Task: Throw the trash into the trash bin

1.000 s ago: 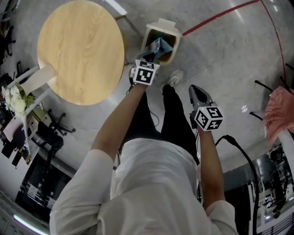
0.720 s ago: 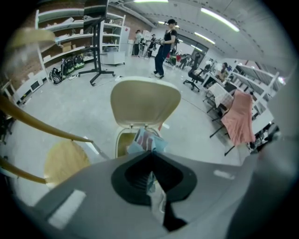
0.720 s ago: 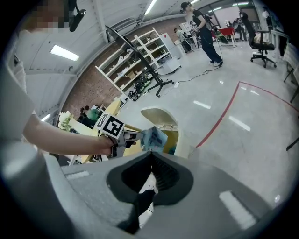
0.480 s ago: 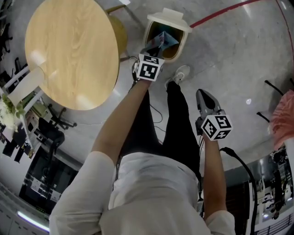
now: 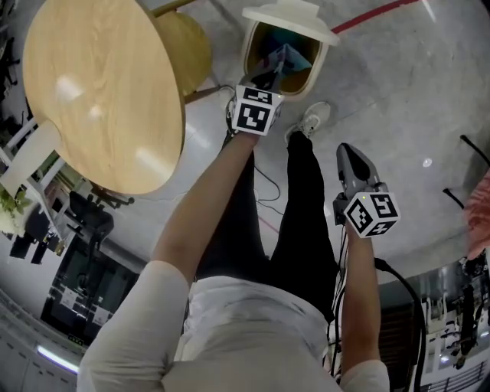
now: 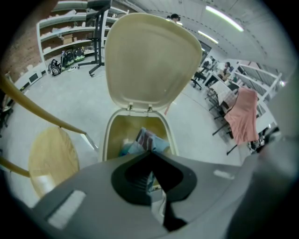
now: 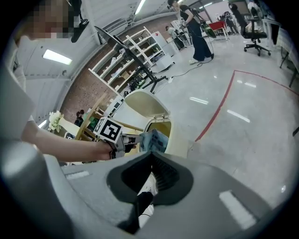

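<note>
- Both grippers are sitting lower than a second ago, and the trash bin (image 5: pixel 247 55) and table (image 5: pixel 99 92) are looming larger in the head view.
- The left gripper (image 5: pixel 270 75) is pinching its jaws together on a thin, crinkled wrapper (image 5: pixel 287 57), blue with striped print. The wrapper is sticking out past the jaw tips.
- The wrapper is hanging over the bin's open mouth, above the dull yellow inside wall, and is not lying inside yet.
- The bin is standing on the floor as a cream plastic tub with a rounded rectangular rim. Its smooth, shield-shaped lid (image 6: pixel 149 60) is tilting up and back on two small hinges.
- The right gripper (image 5: pixel 347 151) is hovering off to the side, well apart from the bin. Its grey jaws are meeting at the tips and are gripping nothing.
- In the right gripper view, only a white shoe (image 7: pixel 148 184) is showing through the gap behind those tips.
- A round table with a pale wood-grain top is standing just beside the bin, and a smaller round wooden stool (image 5: pixel 187 46) is tucking partly under it.
- The floor (image 5: pixel 406 99) is looking like polished grey concrete, and a thin red line (image 5: pixel 375 14) is running across it.
- A pink cloth (image 6: pixel 243 114) is draping over a rack in the background.
</note>
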`<state>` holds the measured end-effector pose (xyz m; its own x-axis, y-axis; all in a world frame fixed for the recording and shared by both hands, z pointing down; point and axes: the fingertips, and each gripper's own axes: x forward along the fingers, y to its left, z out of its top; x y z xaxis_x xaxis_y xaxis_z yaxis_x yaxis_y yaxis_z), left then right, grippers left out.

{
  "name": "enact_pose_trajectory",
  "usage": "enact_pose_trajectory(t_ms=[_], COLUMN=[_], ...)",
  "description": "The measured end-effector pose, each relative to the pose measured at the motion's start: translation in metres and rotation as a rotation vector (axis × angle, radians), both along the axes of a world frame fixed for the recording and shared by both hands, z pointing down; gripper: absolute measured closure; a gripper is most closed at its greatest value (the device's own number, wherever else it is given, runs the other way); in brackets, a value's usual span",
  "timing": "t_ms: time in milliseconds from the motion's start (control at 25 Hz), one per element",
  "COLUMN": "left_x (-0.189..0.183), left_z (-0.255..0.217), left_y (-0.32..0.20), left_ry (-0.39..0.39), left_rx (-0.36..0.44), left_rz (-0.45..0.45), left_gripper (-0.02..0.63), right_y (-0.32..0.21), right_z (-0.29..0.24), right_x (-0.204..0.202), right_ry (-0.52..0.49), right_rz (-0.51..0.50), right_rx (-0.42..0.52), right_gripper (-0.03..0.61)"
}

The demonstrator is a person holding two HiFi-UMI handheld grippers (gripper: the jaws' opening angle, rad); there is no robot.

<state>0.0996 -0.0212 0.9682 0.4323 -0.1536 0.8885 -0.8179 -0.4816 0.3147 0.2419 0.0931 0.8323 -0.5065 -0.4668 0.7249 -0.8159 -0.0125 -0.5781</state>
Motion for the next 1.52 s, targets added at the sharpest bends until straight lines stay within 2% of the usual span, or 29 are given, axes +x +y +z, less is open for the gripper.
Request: enact_pose_trajectory(t_ms=[200, 240, 320, 360, 680, 1040, 1240, 1520], left_x=[-0.002, -0.003, -0.005, -0.005, -0.003, 0.002, 0.002, 0.001], left_z=[0.004, 0.004, 0.005, 0.005, -0.005, -0.045, -0.073, -0.138], left_y=[0.0, 0.001, 0.006, 0.008, 0.025, 0.057, 0.055, 0.05], left_ry=[-0.016, -0.023, -0.029, -0.027, 0.004, 0.041, 0.052, 0.071], left_rx=[0.026, 0.027, 0.017, 0.009, -0.032, -0.049, -0.028, 0.02], left_rz=[-0.01, -0.008, -0.01, -0.014, 0.018, 0.071, 0.069, 0.07], left_gripper=[0.606, 0.582, 0.489, 0.483, 0.486, 0.495, 0.506, 0.56], right_y=[0.007, 0.008, 0.009, 0.009, -0.006, -0.005, 0.002, 0.003], right_z=[0.012, 0.012, 0.011, 0.011, 0.004, -0.032, -0.05, -0.091], right_x=[-0.006, -0.007, -0.007, -0.007, -0.014, -0.025, -0.028, -0.033], right_ry=[-0.008, -0.009, -0.011, -0.01, -0.005, 0.001, -0.002, 0.001], right_rz=[0.01, 0.009, 0.007, 0.006, 0.009, 0.031, 0.049, 0.049], right_rx=[-0.004, -0.004, -0.004, -0.003, 0.019, 0.053, 0.071, 0.104], right_gripper=[0.578, 0.578, 0.578, 0.578, 0.578, 0.578, 0.577, 0.577])
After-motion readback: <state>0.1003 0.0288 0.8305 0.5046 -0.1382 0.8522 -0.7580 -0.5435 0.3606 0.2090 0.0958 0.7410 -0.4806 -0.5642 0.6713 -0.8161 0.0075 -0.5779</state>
